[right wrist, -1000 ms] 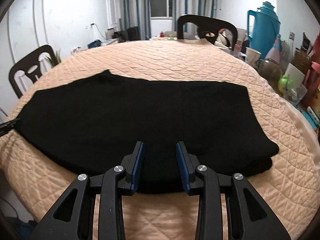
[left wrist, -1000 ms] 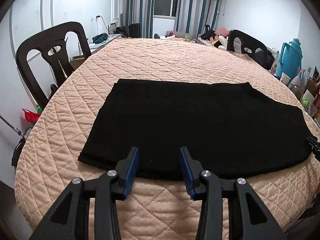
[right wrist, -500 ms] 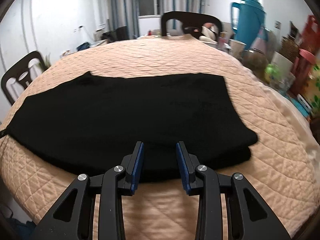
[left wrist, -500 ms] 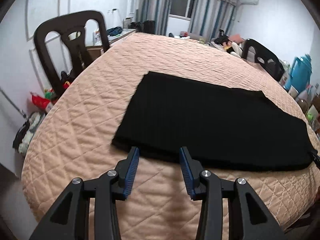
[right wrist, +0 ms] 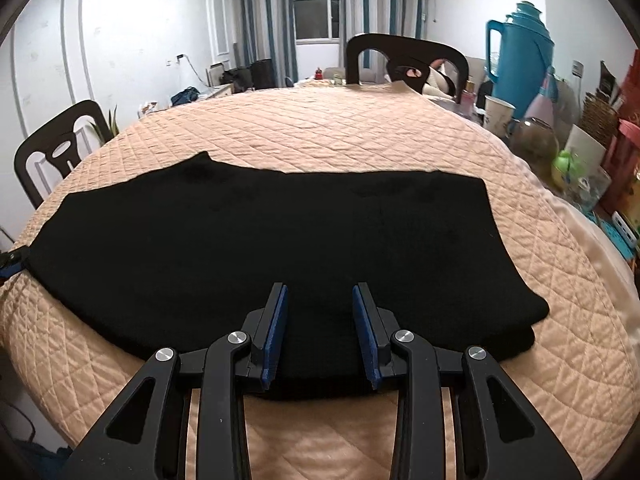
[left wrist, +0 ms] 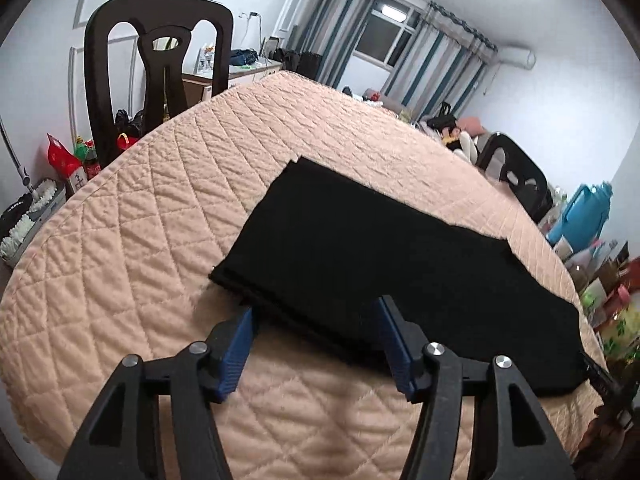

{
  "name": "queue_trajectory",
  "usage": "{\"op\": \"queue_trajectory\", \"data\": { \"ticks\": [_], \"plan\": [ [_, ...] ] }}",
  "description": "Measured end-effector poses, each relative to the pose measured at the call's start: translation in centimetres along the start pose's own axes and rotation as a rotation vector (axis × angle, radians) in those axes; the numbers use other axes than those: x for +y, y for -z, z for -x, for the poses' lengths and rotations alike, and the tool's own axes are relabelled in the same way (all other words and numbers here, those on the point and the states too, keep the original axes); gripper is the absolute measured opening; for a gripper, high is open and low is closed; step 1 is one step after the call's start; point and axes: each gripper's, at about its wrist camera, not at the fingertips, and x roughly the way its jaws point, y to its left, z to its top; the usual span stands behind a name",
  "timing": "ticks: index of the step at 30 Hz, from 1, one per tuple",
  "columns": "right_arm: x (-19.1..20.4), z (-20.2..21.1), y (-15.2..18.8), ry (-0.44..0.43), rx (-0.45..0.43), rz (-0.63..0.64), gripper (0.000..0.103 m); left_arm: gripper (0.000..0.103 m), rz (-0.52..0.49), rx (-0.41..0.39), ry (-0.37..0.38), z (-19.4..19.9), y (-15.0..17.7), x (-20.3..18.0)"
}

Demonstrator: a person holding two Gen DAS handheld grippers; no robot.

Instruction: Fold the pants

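I see the pants point(right wrist: 256, 240) lying flat on the quilted bench point(right wrist: 320, 128), already folded lengthwise, stretched along the near edge. My left gripper point(left wrist: 316, 332) is at the pants' left end, near its front corner, with the fingers point(left wrist: 236, 340) spread wide; the cloth edge lies between them but is not pinched. My right gripper point(right wrist: 320, 320) is over the near hem, closer to the right end, fingers point(right wrist: 276, 320) spread too, holding nothing.

I judge the step in hand is to take the left end for the next fold. To do it well, I should lower the left fingers so that they catch all layers at the corner, not only the top one, then press them together firmly before lifting. The right gripper should grip or hold down the hem, so the cloth does not slide on the quilt. The chair point(left wrist: 160, 80) stands well apart.
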Motion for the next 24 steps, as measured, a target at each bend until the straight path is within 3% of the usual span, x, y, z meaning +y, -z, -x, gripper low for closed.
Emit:
{"op": "queue_trajectory", "data": {
  "ticks": [6, 11, 14, 18, 24],
  "plan": [
    [0.4, -0.1, -0.6, -0.014, -0.017, 0.002, 0.034, 0.059, 0.0, -0.015, 0.0, -0.9, -0.7, -0.5],
    [0.3, -0.2, -0.6, -0.022, -0.019, -0.013, 0.034, 0.019, -0.027, 0.017, -0.021, -2.1, -1.3, -1.4],
    [0.2, -0.2, -0.6, -0.031, -0.021, -0.015, 0.034, 0.007, -0.062, 0.019, -0.037, -2.2, -1.7, -2.1],
    [0.0, -0.1, -0.4, -0.044, -0.024, -0.029, 0.034, 0.006, -0.112, -0.009, 0.036, -1.2, -2.7, -4.6],
    [-0.5, 0.4, 0.0, -0.068, -0.042, -0.059, 0.034, 0.006, -0.235, -0.015, 0.256, -0.8, -4.1, -12.5]
  ]
}}
